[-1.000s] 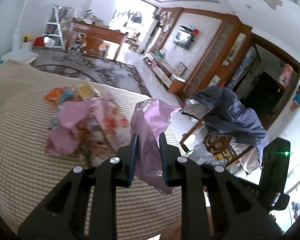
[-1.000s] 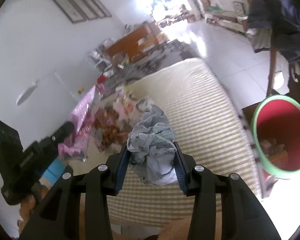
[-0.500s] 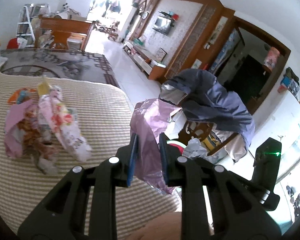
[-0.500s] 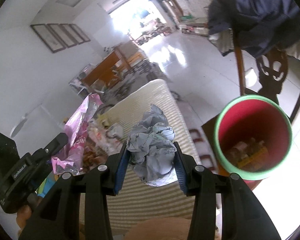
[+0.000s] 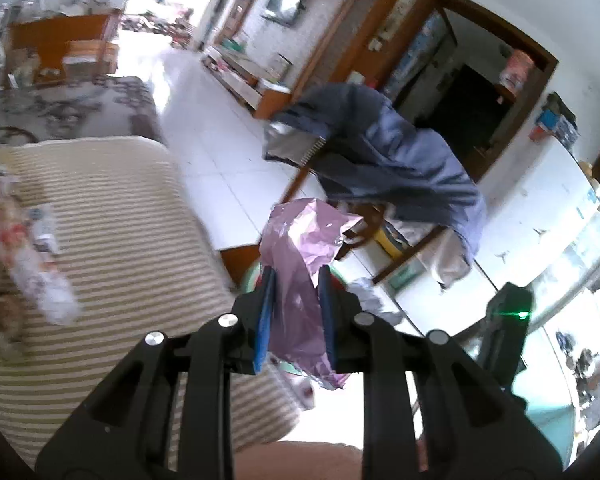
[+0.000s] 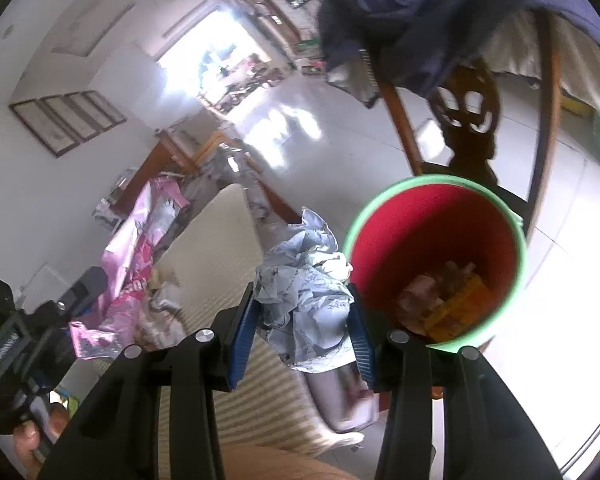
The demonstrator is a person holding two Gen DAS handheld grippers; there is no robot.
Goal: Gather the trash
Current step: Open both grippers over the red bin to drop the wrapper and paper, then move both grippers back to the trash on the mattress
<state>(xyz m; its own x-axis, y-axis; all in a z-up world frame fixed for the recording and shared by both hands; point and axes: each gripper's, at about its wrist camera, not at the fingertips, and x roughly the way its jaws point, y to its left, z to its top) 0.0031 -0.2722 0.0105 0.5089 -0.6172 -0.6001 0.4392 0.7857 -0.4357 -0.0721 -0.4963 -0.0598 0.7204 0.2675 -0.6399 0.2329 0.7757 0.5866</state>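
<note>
My left gripper [image 5: 296,280] is shut on a crumpled pink plastic bag [image 5: 300,264], held in the air past the edge of the striped bed [image 5: 120,240]. My right gripper [image 6: 304,308] is shut on a crumpled pale blue paper wad [image 6: 304,288], held just left of the red bin with a green rim [image 6: 436,256]. The bin holds some wrappers at its bottom. The pink bag also shows in the right wrist view [image 6: 136,264], with the left gripper below it. The bin's green rim peeks out behind the left fingers [image 5: 252,276].
More trash wrappers [image 5: 28,248] lie on the bed at the left. A wooden chair [image 6: 468,120] draped with a blue jacket [image 5: 380,160] stands right behind the bin. White tiled floor [image 5: 220,152] lies beyond the bed.
Both grippers have swung right, away from the trash pile and off the bed's edge. The red bin has grown larger and closer beside the right gripper. Both still hold their items.
</note>
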